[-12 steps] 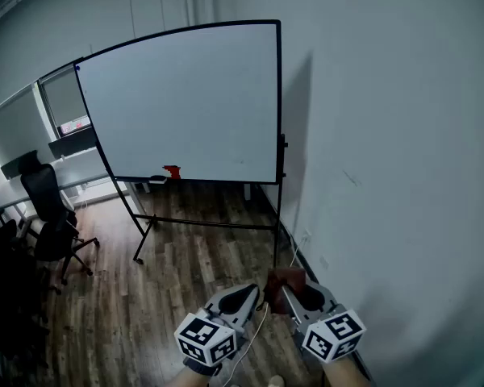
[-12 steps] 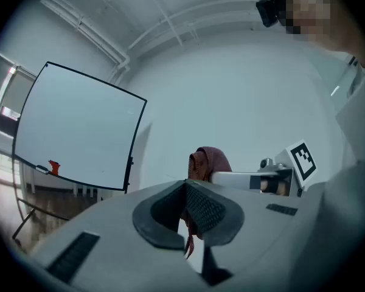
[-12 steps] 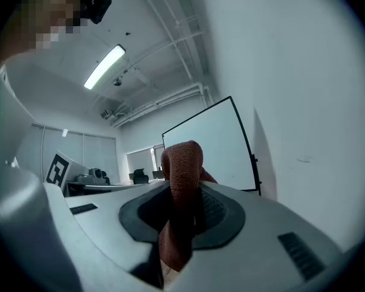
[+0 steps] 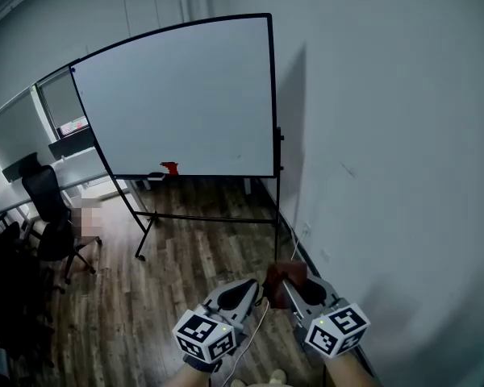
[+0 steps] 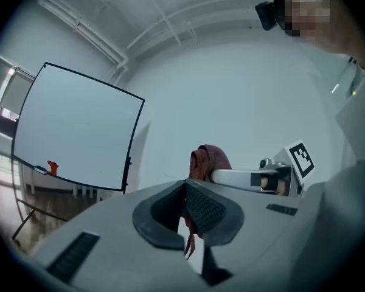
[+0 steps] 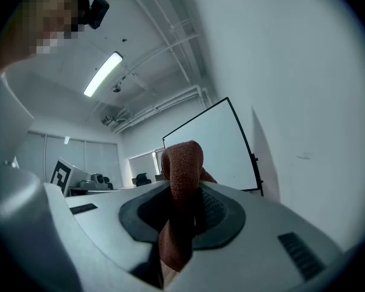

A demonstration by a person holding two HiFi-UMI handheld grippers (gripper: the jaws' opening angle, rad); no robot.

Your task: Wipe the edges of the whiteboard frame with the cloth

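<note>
The whiteboard (image 4: 177, 103) stands on a wheeled stand ahead of me, with its black frame (image 4: 272, 95) close to the right wall. It also shows in the left gripper view (image 5: 73, 132) and the right gripper view (image 6: 213, 148). A reddish-brown cloth (image 4: 284, 279) bunches up out of my right gripper (image 4: 288, 290), which is shut on it (image 6: 182, 169). My left gripper (image 4: 248, 290) sits right beside it, low in the head view, jaws together. A reddish strand shows in the slit between them; the cloth (image 5: 210, 158) rises just behind.
A small red item (image 4: 170, 168) lies on the board's tray. A black office chair (image 4: 48, 216) and a desk (image 4: 32, 188) stand at the left. The grey wall (image 4: 387, 176) runs along the right, with a cable (image 4: 294, 244) at its foot. The floor is dark wood.
Almost nothing differs. The head view has shifted slightly, so the whiteboard sits a little higher and further left. Both grippers stay low and together with the cloth.
</note>
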